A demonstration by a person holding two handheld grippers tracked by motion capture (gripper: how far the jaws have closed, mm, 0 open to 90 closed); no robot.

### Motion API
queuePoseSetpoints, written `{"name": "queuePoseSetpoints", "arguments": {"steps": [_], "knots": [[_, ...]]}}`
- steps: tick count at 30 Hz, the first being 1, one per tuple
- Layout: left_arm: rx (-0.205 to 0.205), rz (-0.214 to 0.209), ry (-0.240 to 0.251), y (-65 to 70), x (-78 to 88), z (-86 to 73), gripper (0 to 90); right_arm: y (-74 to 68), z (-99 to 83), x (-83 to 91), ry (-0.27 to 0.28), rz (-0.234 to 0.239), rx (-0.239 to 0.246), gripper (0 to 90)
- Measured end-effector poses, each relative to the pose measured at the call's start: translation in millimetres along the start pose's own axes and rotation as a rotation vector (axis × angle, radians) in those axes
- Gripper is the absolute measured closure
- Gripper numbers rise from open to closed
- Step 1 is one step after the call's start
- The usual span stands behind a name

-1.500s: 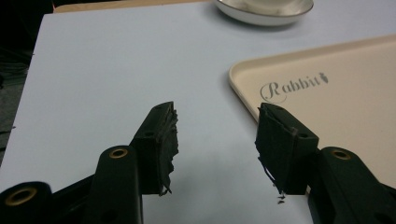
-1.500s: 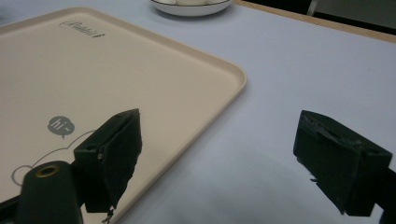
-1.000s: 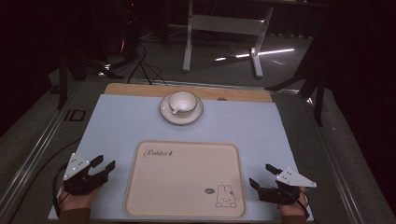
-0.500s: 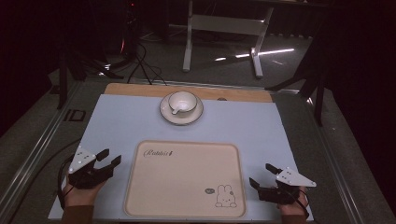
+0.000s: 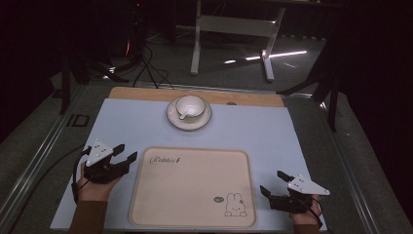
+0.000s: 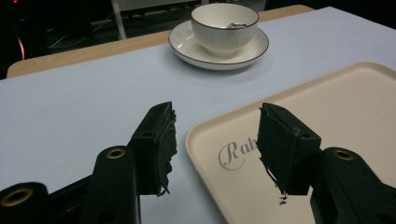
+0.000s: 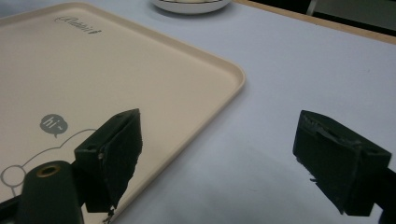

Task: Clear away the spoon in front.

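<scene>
Since a second ago, the left gripper (image 5: 121, 156) has moved forward along the tray's left edge, toward the far end of the worktop (image 5: 272, 141), while the right gripper (image 5: 272, 184) has stayed put off the tray's near right corner. Both are wide open and hold nothing.

The cup (image 5: 190, 107) sits on its saucer (image 5: 173, 118) near the far edge of the worktop, well beyond the beige tray (image 5: 192, 187), with something thin and metallic, perhaps a spoon, leaning inside it. In the left gripper view, the left gripper's fingers (image 6: 156, 144) straddle the tray's near corner with the cup and saucer straight ahead.

The likely trouble is a pinch on the saucer's thin rim: glazed ware could slip from the fingers, or tilt and send the cup sliding off. A low advance could also nudge the tray.

The left hand (image 5: 95, 187) holds its gripper low and level, pointing forward and slightly right. The right hand (image 5: 307, 214) rests near the worktop's front edge, its gripper aimed left toward the tray.
</scene>
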State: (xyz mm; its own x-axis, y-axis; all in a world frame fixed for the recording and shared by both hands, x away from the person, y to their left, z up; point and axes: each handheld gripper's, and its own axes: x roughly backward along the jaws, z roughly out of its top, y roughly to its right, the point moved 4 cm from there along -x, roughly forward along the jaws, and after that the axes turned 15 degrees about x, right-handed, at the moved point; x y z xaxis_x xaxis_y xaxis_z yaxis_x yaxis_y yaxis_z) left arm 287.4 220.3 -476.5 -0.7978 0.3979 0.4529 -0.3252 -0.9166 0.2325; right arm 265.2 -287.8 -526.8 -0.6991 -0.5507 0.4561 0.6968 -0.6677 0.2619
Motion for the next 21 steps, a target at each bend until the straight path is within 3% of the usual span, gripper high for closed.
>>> {"name": "queuePoseSetpoints", "arguments": {"steps": [21], "knots": [[-0.03,-0.024,-0.001,17.4,-33.9,25.8,44.9,0.5,-0.2,0.4,0.0,0.0,-0.001,15.3]]}}
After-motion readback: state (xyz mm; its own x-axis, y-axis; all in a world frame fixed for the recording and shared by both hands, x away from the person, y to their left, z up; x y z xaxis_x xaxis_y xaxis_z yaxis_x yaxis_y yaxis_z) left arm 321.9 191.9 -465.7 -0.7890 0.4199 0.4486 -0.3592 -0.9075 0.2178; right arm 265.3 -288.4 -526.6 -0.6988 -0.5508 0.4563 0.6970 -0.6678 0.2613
